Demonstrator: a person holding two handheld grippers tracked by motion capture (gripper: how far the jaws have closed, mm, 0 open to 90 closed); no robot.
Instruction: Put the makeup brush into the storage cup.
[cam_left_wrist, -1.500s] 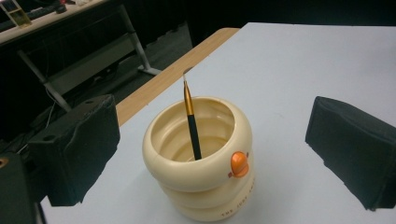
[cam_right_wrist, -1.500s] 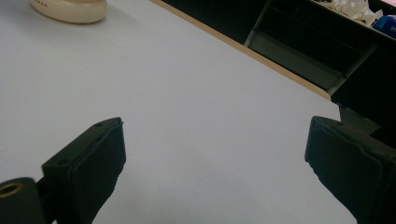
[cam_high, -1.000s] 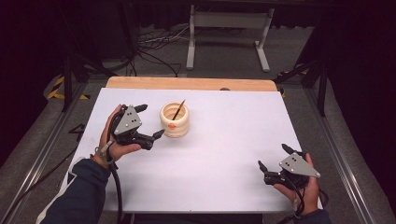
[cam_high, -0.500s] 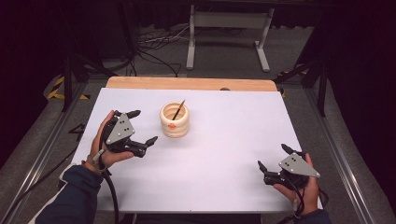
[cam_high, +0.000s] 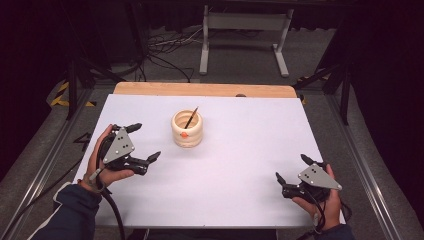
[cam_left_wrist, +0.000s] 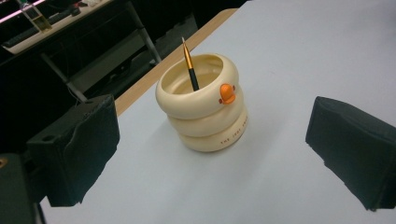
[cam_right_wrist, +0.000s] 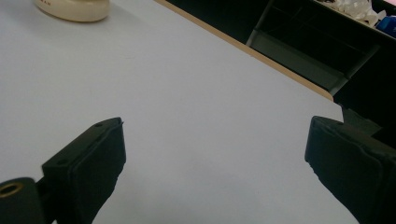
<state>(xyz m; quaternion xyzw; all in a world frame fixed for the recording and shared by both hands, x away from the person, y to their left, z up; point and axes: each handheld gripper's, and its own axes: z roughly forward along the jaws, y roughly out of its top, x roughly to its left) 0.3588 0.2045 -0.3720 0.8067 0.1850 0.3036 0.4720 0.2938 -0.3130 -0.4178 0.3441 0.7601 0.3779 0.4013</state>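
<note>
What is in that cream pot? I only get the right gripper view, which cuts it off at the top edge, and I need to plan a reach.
Observer: A pen stands in the pot, leaning on the rim.
Operator: Is the left gripper near it?
Observer: The left gripper is beside the pot, apart from it, jaws open.
Operator: Any marking on the pot?
Observer: An orange beak-like knob sits on its top ring.

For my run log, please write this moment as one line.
left gripper: open, empty | right gripper: open, empty | cream ringed duck-face holder: upright, black-orange pen inside
</note>
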